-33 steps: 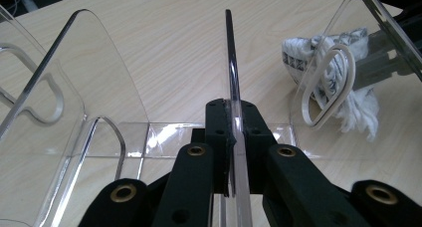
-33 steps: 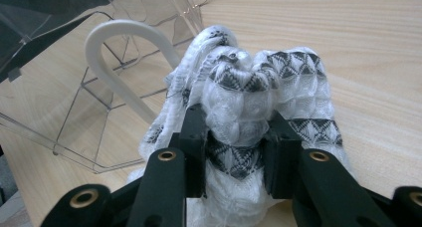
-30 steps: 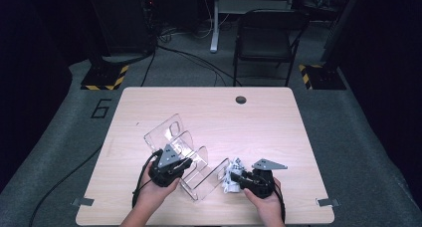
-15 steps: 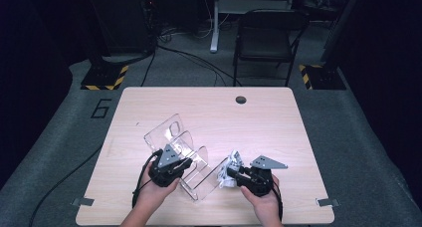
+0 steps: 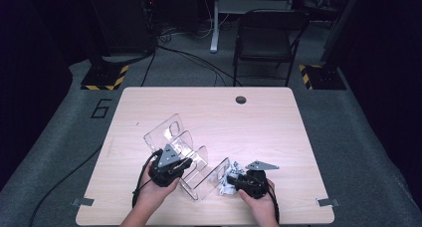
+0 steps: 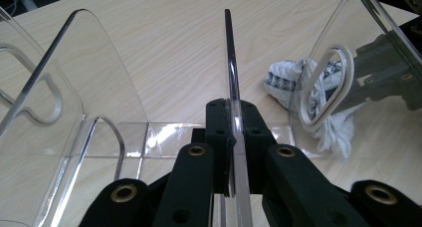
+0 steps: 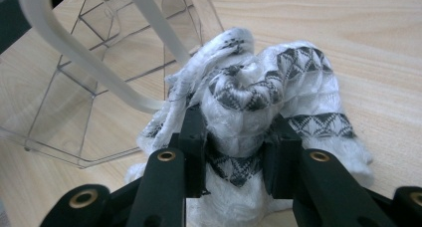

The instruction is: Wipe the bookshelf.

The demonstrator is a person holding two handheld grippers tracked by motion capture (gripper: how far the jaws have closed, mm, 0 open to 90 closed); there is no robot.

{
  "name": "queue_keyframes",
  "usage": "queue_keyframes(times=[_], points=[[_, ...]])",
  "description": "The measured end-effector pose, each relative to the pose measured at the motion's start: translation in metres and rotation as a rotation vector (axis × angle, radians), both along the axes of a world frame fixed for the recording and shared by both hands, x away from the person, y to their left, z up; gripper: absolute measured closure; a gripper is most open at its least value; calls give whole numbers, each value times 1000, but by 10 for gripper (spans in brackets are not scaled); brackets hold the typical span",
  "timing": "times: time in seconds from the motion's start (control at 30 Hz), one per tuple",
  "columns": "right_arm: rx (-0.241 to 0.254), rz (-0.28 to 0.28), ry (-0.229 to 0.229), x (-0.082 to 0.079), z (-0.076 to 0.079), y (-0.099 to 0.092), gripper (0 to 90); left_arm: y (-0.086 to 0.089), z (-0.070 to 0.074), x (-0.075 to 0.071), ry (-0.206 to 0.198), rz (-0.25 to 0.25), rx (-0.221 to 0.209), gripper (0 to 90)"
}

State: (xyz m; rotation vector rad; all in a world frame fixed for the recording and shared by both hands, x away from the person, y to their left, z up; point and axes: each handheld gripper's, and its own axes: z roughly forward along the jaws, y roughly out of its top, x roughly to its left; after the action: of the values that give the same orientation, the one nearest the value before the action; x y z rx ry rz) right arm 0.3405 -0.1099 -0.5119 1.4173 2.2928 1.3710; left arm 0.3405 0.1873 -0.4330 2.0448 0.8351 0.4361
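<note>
Two hand-held grippers are working low on the wooden table (image 5: 209,112). The left gripper (image 6: 233,137) is clamping one upright divider of the clear acrylic file rack (image 5: 186,155), its jaws pressing together on the pane. The right gripper (image 7: 239,137) is squeezing a bunched white cloth with black triangle patterning (image 7: 259,87), which is lying just beside the rack's end panel.

A large "6" on the grey floor (image 5: 54,137) (left of the table (image 5: 209,107))
</note>
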Motion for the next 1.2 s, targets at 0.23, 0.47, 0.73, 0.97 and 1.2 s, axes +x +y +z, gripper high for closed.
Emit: queue_keyframes(times=[0.23,0.47,0.73,0.97,1.2], points=[[63,0,-93,-9,34,-1,667,0,0,0,-2,-2,-5,859],[126,47,-216,-25,68,6,660,0,0,0,-3,-2,-5,859],[109,166,-214,-42,58,33,664,0,-1,0,-10,7,-9,858],[-19,232,-75,-40,11,47,664,0,0,0,-4,0,-6,858],[-12,223,-25,-30,-3,43,663,0,0,2,1,7,-6,860]])
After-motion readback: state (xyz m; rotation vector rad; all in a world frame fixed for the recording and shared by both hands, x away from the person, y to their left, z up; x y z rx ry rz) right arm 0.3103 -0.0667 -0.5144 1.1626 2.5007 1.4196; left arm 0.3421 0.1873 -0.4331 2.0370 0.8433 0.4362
